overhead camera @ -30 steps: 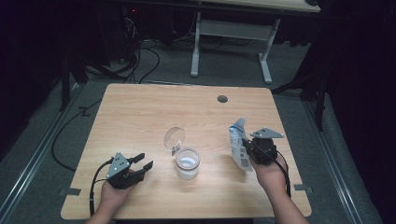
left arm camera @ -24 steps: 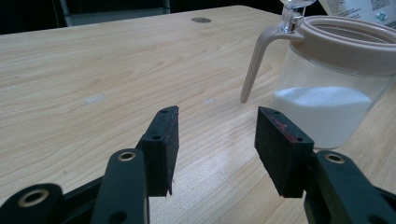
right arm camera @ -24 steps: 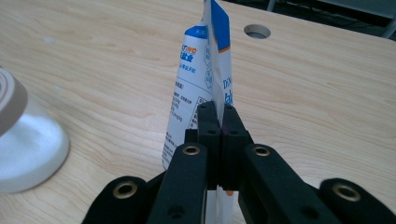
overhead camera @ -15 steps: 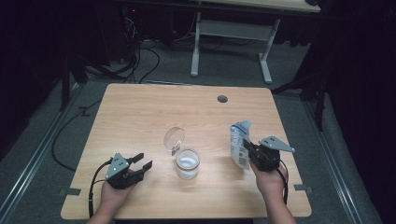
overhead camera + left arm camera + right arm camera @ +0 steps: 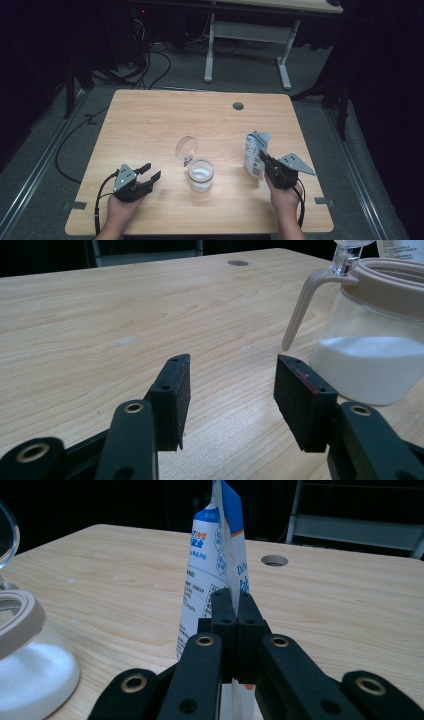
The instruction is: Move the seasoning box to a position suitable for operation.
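A white and blue pouch [image 5: 254, 150] stands upright at the table's right side, and my right gripper [image 5: 264, 161] is shut on its near edge. In the right gripper view the jaws pinch the pouch [image 5: 212, 555] flat, right gripper [image 5: 235, 611] pressed together on it. I cannot tell whether the pouch's bottom touches the wood. A clear glass jar [image 5: 201, 175] with white powder sits mid-table, its round lid [image 5: 186, 148] flipped up. My left gripper [image 5: 149, 173] rests open on the table left of the jar. Between its jaws, left gripper [image 5: 232, 390], there is only wood; the jar [image 5: 372, 355] is to their right.
The wooden table [image 5: 165, 125] has a round cable hole [image 5: 238, 106] near its far edge. Beyond the table stand a desk frame [image 5: 247, 32] and floor cables [image 5: 150, 65]. The jar's beige rim [image 5: 22, 617] sits left of the pouch in the right gripper view.
My right gripper has sunk toward the table with the pouch, which went from tilted to upright. The left gripper and the jar have stayed put.
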